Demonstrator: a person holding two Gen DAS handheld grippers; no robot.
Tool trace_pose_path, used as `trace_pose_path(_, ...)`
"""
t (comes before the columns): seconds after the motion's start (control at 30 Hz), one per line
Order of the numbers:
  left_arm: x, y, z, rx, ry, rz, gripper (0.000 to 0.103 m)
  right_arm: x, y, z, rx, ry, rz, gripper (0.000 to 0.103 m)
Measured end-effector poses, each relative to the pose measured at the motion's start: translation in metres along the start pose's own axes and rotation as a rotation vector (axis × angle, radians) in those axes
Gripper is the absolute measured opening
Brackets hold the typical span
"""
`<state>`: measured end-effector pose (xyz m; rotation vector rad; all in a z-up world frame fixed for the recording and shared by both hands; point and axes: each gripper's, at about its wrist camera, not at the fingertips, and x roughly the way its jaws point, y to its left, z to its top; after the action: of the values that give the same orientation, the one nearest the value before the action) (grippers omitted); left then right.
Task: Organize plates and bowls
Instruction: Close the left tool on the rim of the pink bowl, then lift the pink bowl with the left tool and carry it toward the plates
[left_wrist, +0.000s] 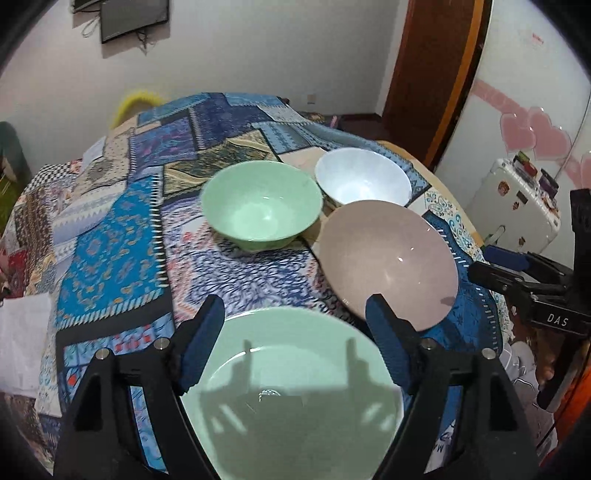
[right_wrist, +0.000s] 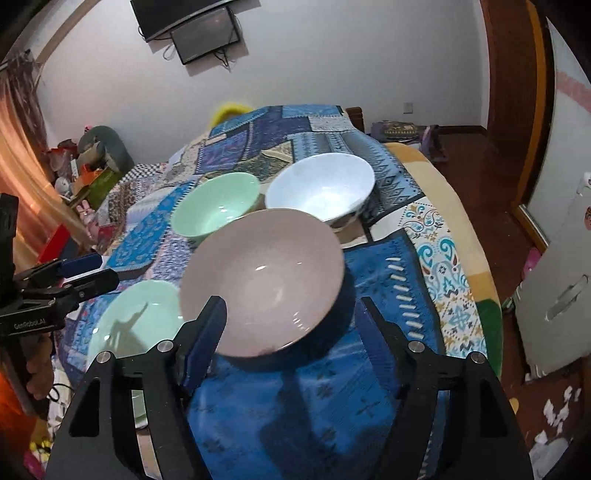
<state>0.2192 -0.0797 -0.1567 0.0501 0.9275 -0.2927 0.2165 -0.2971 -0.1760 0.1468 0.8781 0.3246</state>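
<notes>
A patchwork-covered table holds a green bowl, a white bowl, a pink plate and a pale green plate. My left gripper is open and hovers over the green plate's far rim. My right gripper is open, its fingers astride the near edge of the pink plate, which looks tilted; I cannot tell whether they touch it. The right gripper also shows at the right edge of the left wrist view, and the left gripper at the left edge of the right wrist view.
The blue patterned cloth drapes over the table edges. A white fridge stands to the right, with a wooden door behind it. Clutter and toys lie on the floor at the left. Screens hang on the far wall.
</notes>
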Motion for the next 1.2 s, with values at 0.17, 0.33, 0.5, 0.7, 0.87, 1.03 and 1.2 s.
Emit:
trace_pose_path(0.17,0.030,-0.009,0.012,0.005,0.043,-0.028,0.079,0.018,-0.011,0.005,0.014,0.031,0.010,0.069)
trace_pose_path(0.33,0.060,-0.018,0.018,0.026,0.113,-0.058,0.071,0.033,-0.018,0.003,0.030,0.080,0.025,0.069)
trace_pose_path(0.5,0.084,-0.021,0.020,0.029,0.163,-0.061,0.055,0.040,-0.021,0.001,0.031,0.093,0.028,0.063)
trace_pose_path(0.7,0.104,-0.016,0.018,-0.007,0.209,-0.070,0.038,0.048,-0.024,-0.003,0.070,0.120,0.070,0.053)
trace_pose_path(0.87,0.112,-0.017,0.016,-0.002,0.224,-0.098,0.033,0.056,-0.023,-0.006,0.092,0.147,0.109,0.036)
trace_pose_path(1.03,0.121,-0.027,0.014,-0.004,0.280,-0.163,0.025,0.056,-0.019,-0.007,0.074,0.150,0.086,0.026)
trace_pose_path(1.2,0.120,-0.033,0.014,0.003,0.255,-0.120,0.024,0.055,-0.022,-0.006,0.097,0.145,0.094,0.024)
